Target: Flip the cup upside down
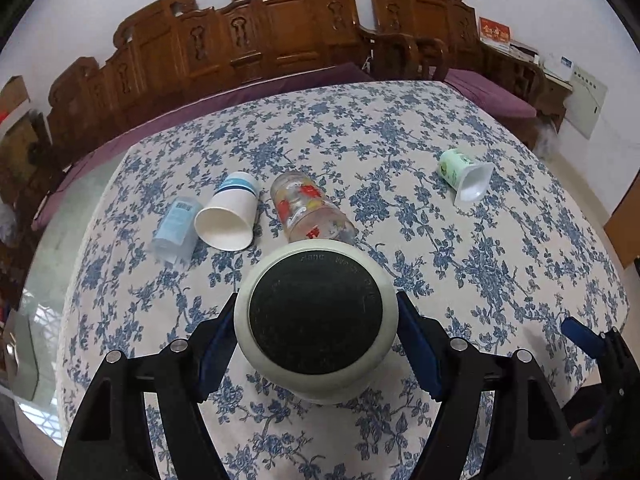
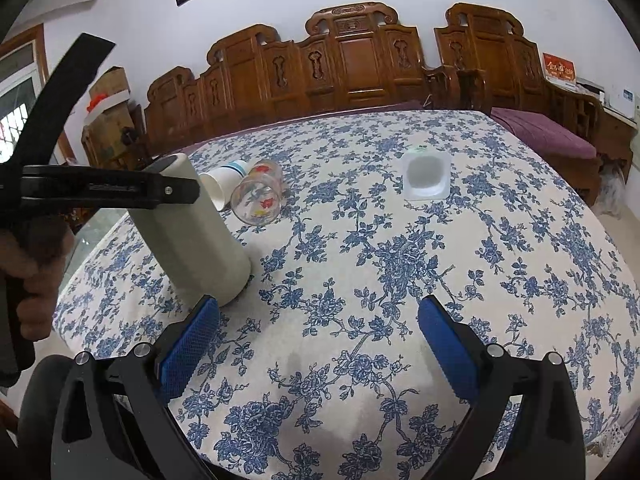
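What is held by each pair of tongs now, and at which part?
The left tongs clamp the tall cream cylindrical cup by its sides near the dark base, while its other end touches the floral tablecloth. The right tongs are open, holding nothing.

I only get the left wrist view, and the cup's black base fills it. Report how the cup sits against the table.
Observer: The cup is tilted, base end up and leaning left. Its lower end appears to touch the cloth.
Operator: Give me the right tool's state.
Observer: The right tool is open and holds nothing. Its left finger is right beside the cup's lower end.
Operator: Say where the left tool grips.
Observer: The left tool clamps the cup near its base end, well above the cloth.
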Tool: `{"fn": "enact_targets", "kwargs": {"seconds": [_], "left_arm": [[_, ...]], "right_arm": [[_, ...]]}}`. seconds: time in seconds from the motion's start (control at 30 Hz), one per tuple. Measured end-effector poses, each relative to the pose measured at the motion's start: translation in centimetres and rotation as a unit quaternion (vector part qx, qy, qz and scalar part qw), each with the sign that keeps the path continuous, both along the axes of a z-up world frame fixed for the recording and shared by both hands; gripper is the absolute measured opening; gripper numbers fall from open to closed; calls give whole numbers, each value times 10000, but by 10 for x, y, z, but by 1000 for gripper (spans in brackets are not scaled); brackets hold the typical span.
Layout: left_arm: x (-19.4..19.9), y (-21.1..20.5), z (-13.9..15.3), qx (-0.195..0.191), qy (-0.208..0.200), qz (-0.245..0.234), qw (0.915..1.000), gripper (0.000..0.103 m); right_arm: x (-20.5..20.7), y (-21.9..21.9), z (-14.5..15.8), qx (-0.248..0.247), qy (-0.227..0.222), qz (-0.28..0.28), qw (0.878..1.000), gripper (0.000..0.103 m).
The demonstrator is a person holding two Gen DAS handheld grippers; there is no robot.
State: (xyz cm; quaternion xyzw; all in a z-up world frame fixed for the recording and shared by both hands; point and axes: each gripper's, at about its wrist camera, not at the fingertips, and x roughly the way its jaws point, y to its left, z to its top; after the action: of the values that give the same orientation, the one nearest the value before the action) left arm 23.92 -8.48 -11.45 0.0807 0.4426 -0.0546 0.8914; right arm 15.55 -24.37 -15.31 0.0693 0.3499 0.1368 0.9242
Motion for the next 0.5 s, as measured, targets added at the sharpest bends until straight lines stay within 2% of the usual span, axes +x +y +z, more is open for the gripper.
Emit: {"fn": "enact_targets", "kwargs": {"seconds": [0.43, 0.5], "left_arm": [[-3, 3, -4, -100, -95, 26, 9999, 72], [-7, 4, -4, -97, -134, 88, 9998, 76]], "right_arm": [[0, 2, 1, -14, -3, 27, 10000, 100], [-2, 0, 4, -25, -49, -7, 10000, 100]]}}
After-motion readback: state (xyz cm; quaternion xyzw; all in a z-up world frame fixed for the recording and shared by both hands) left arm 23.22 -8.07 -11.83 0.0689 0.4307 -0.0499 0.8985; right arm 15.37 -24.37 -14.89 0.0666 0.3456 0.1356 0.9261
